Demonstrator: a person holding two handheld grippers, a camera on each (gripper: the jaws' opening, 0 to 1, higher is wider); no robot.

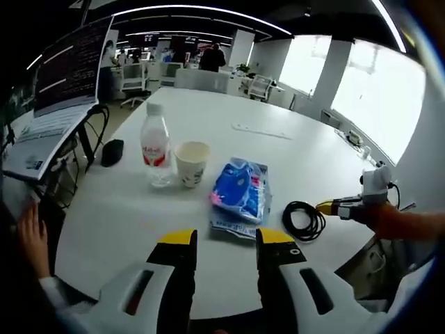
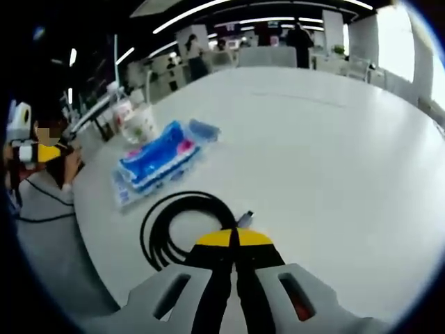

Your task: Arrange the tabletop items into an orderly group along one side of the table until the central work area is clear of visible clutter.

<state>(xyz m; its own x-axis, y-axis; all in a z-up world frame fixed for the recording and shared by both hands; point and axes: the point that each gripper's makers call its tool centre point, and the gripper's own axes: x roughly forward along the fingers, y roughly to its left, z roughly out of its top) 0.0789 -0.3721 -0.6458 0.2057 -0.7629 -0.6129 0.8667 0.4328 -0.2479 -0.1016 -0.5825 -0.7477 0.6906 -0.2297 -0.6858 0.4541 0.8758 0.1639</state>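
On the round white table (image 1: 292, 149) stand a clear water bottle (image 1: 155, 145) with a red label and a paper cup (image 1: 192, 162), side by side. A blue snack packet (image 1: 240, 191) lies to their right, and a coiled black cable (image 1: 302, 219) beyond it near the edge. My left gripper (image 1: 226, 240) hovers open at the near edge, in front of the packet, holding nothing. My right gripper (image 2: 233, 241) is shut on the black cable (image 2: 177, 226) at the coil's rim. The packet (image 2: 160, 160), cup (image 2: 144, 125) and bottle (image 2: 124, 113) lie beyond the cable.
A small black object (image 1: 111, 152) lies at the table's left edge. A laptop (image 1: 52, 118) sits on a stand to the left, with a person's hand (image 1: 31, 233) below it. Office chairs and desks stand behind. The table's far half is bare white surface (image 2: 334, 139).
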